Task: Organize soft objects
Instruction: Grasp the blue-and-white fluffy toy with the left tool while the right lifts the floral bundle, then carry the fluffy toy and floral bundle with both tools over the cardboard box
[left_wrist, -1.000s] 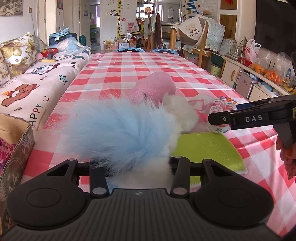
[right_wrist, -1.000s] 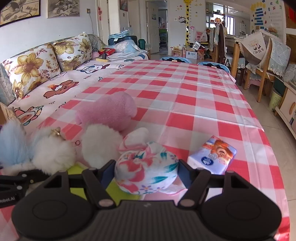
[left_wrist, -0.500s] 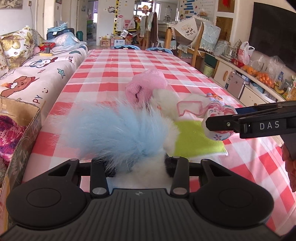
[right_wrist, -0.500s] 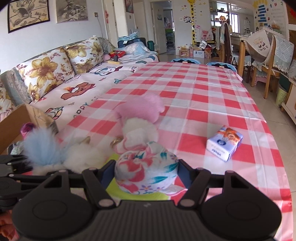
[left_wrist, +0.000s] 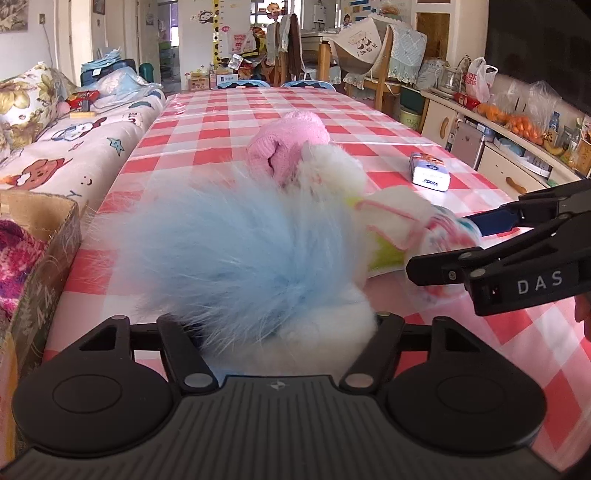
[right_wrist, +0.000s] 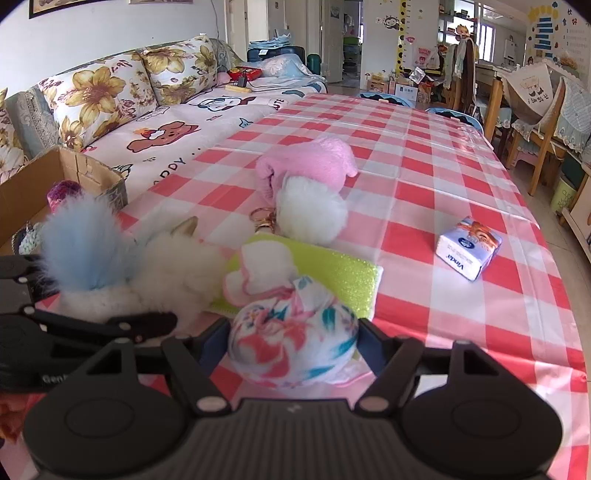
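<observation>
My left gripper (left_wrist: 273, 332) is shut on a white plush toy with a fluffy blue tail (left_wrist: 236, 258), held above the checked table; it also shows in the right wrist view (right_wrist: 88, 254). My right gripper (right_wrist: 291, 347) is shut on a floral cloth bundle (right_wrist: 291, 343), seen at the right of the left wrist view (left_wrist: 443, 229). A pink knitted hat (right_wrist: 310, 162), a white pompom keychain (right_wrist: 310, 218) and a green sponge cloth (right_wrist: 332, 277) lie on the table.
A cardboard box (right_wrist: 66, 173) with knitted items stands at the table's left edge, also in the left wrist view (left_wrist: 44, 236). A tissue pack (right_wrist: 467, 247) lies to the right. A sofa (right_wrist: 147, 122) runs along the left; chairs and shelves stand to the right.
Both grippers have risen and drawn back with their loads. The right gripper now sits closer beside the left one, and the tissue pack shows in the left wrist view.
</observation>
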